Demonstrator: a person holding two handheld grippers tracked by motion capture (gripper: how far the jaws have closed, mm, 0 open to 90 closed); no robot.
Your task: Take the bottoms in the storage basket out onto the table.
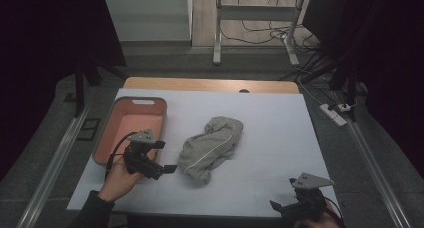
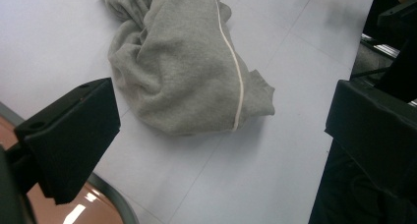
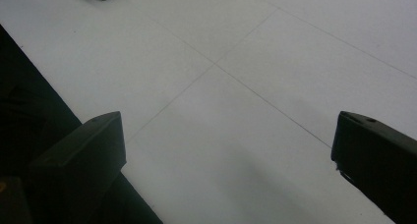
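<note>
Grey sweatshirt (image 1: 211, 149) lies crumpled just beside the left gripper (image 1: 159, 160), jaws spread; right gripper (image 1: 282, 206) gapes too, well apart.

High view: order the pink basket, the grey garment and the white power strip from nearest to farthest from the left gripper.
From the left gripper:
1. Pink basket, right beside it, at its left.
2. Grey garment, just ahead at mid-table; a near tie with the basket.
3. White power strip, on the floor off the far right.

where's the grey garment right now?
High view: the grey garment lies crumpled mid-table on the white mat, right of the pink bin, just ahead of the open left hand-held gripper.
</note>
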